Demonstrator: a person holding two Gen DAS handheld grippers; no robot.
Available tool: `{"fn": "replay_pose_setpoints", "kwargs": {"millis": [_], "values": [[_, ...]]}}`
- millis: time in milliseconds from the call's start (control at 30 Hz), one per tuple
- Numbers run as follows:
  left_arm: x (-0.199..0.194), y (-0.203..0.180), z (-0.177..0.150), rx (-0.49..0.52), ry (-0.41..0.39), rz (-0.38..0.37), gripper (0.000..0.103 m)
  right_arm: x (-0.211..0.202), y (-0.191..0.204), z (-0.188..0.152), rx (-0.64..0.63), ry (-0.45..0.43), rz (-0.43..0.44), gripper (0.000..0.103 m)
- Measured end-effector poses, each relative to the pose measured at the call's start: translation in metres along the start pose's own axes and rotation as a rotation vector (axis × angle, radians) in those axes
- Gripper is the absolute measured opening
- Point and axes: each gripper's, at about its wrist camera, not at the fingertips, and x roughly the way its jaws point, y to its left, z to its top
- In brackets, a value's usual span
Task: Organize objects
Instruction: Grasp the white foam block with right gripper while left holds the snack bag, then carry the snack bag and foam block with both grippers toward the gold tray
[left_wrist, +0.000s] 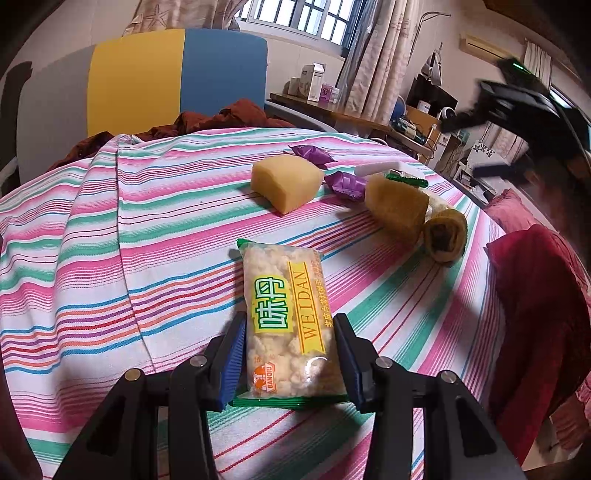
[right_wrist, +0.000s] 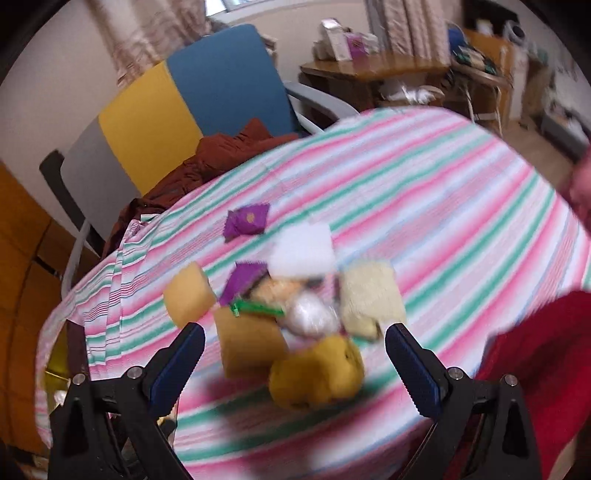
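Observation:
My left gripper is shut on a Weidan rice-cracker packet, its pads on both sides, just above the striped tablecloth. Beyond it lie a yellow sponge block, two purple candies, a brown sponge and a rolled sponge. My right gripper is open above the blurred pile: the brown sponge, the rolled sponge, a white block, a cream pad, the purple candies and the yellow block. It also shows blurred at the upper right of the left wrist view.
A chair with yellow and blue back stands behind the table with a brown garment on it. A red cloth hangs at the right edge. A wooden desk with boxes is further back.

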Motion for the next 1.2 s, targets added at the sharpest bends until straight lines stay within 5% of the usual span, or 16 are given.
{"fn": "replay_pose_setpoints", "kwargs": {"millis": [133,367,433,500,767,967,1200], "values": [[0.001,0.002,0.0,-0.004,0.0,-0.006,0.046,0.027,0.006,0.04,-0.025,0.046,-0.029,0.099],[0.002,0.002,0.001,-0.003,0.001,-0.007,0.046,0.114,0.004,0.081,-0.061,0.3,-0.136,0.098],[0.002,0.001,0.0,-0.003,0.001,-0.006,0.046,0.129,0.001,0.075,-0.067,0.354,-0.146,0.071],[0.002,0.001,0.0,0.001,0.001,-0.003,0.046,0.129,0.003,0.07,-0.108,0.337,-0.162,0.057],[-0.002,0.001,0.002,0.0,0.006,0.012,0.044,0.051,0.012,0.052,-0.145,0.126,-0.05,0.057],[-0.033,0.004,0.007,-0.021,-0.036,0.059,0.044,0.011,0.065,0.016,-0.249,0.077,0.124,0.058],[-0.082,0.019,0.009,-0.08,-0.102,0.142,0.044,0.002,0.127,-0.03,-0.388,0.048,0.2,0.058]]}}
